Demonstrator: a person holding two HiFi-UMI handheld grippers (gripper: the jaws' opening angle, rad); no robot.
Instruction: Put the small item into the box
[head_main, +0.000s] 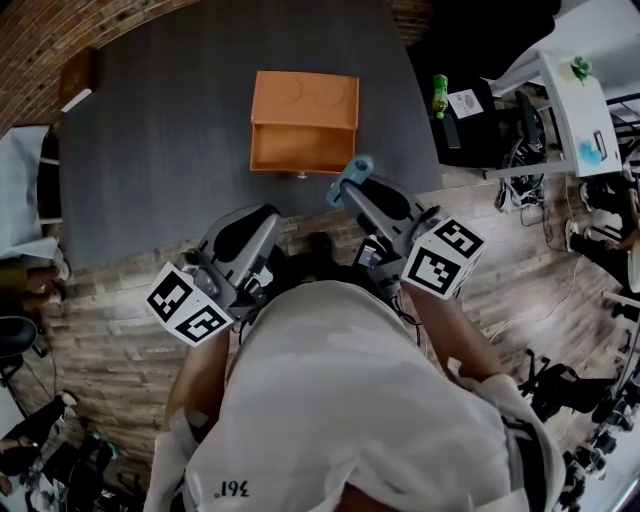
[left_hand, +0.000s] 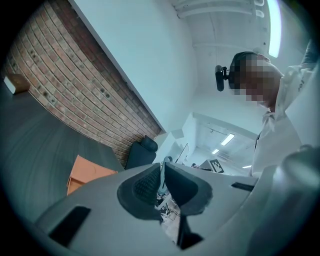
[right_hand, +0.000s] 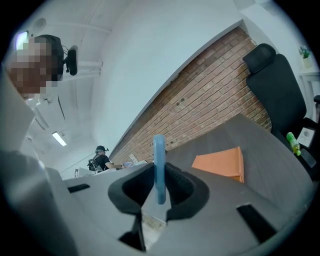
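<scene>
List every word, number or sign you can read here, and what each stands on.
"361", upside down, on the person's white shirt.
Square black-and-white markers, no letters, on the left marker cube and right marker cube.
Print on the white card beside the green bottle: too small to read.

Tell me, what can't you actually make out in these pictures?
- Blue item: the right gripper view shows it edge-on between the jaws of the right gripper, so its outline is unclear.
- Orange box: the head view shows only the outside; its own top hides the inside.
- Left gripper: in the head view its body covers its jaws.
- Green bottle: the label is too small to read in the head view.
</scene>
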